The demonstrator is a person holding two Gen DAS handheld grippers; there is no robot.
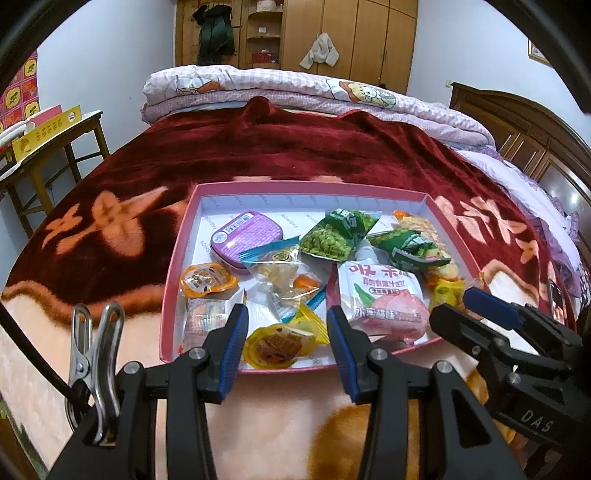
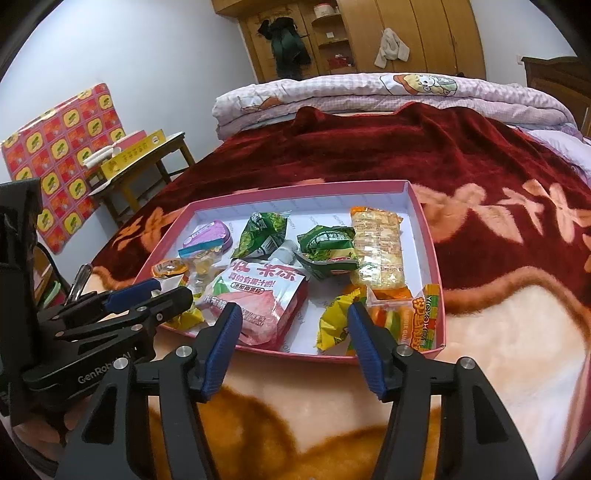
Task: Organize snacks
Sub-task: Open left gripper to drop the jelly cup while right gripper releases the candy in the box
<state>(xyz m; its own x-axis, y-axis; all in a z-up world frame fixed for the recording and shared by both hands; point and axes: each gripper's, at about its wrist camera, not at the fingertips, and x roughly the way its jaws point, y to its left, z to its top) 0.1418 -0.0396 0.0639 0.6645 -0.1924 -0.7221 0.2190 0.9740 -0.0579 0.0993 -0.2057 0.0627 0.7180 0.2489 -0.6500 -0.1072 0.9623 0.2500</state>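
Note:
A pink shallow box lies on the bed and holds several snacks. Among them are a purple tin, green pea packs, a pink peach jelly pouch, orange jelly cups, a cracker pack, a yellow candy and a gummy box. My left gripper is open and empty above the box's near edge. My right gripper is open and empty at the near edge, beside the left one.
The box rests on a dark red and peach blanket. Folded quilts lie at the far end of the bed. A wooden side table with yellow cartons stands to the left. Wardrobes line the back wall.

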